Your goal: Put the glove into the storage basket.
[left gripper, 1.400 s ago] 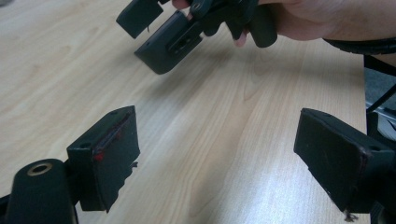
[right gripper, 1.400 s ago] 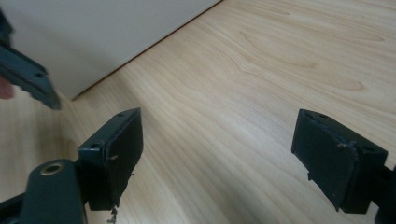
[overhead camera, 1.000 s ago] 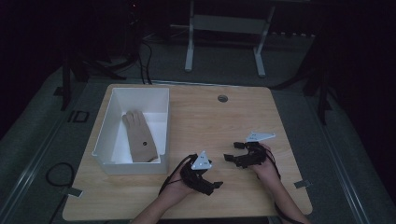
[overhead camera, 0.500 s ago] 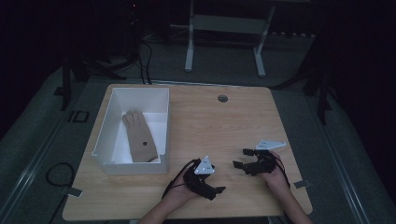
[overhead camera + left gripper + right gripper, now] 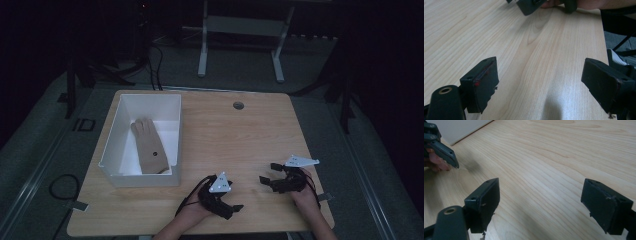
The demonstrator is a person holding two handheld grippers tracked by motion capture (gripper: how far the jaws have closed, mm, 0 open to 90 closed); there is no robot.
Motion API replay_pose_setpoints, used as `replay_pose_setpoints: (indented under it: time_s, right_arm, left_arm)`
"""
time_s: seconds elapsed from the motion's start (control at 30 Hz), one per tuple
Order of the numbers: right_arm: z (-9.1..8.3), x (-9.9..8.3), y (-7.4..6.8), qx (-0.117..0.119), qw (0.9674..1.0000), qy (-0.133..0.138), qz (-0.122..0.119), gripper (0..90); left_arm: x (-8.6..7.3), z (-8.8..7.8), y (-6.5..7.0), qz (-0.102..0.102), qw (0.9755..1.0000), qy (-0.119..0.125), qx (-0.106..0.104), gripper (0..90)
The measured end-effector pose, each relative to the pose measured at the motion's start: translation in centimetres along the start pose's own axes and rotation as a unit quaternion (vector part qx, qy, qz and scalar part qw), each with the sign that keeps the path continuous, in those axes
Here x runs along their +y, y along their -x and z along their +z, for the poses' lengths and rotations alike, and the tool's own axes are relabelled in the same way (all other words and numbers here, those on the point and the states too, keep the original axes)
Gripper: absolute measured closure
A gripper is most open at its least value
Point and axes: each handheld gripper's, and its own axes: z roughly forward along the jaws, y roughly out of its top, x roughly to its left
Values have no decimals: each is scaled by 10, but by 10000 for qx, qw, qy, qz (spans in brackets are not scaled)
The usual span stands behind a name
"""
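Observation:
A tan glove [image 5: 148, 145] lies flat inside a white box [image 5: 176, 120] on the left half of the wooden table [image 5: 240, 140]. My left gripper [image 5: 232, 210] rests low near the table's front edge, with its jaws wide apart over bare wood [image 5: 539, 80]. To its right, my right gripper [image 5: 267, 172] points left across the table. It is open as well, with nothing between its fingers [image 5: 540, 200]. The two grippers face each other with a short gap between them, and both are well away from the box.
A small round hole [image 5: 238, 105] sits near the table's far edge. A corner of the white box [image 5: 456, 130] lies ahead of the right gripper, past the left gripper [image 5: 439, 145]. Table legs and cables stand on the dark floor behind.
My right gripper has moved toward the table's near edge and slightly right. The left gripper has stayed almost in place. Both sets of jaws remain as wide apart as before.

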Motion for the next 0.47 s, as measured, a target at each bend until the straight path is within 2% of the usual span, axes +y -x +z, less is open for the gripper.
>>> replay_pose_setpoints:
  time_s: [0.13, 0.37, 0.47]
  right_arm:
    - [-3, -4, 2, -238, 9996, 45, -140, 141]
    - [-1, -4, 1, -343, 9990, 1, -293, 142]
    - [-1, -4, 1, -368, 9989, -19, -286, 142]
  left_arm:
    - [0, -1, 2, 76, 9999, 85, 66, 144]
    - [0, -2, 0, 66, 9998, 167, 82, 144]
    - [-1, -2, -1, 58, 9998, 195, 62, 145]
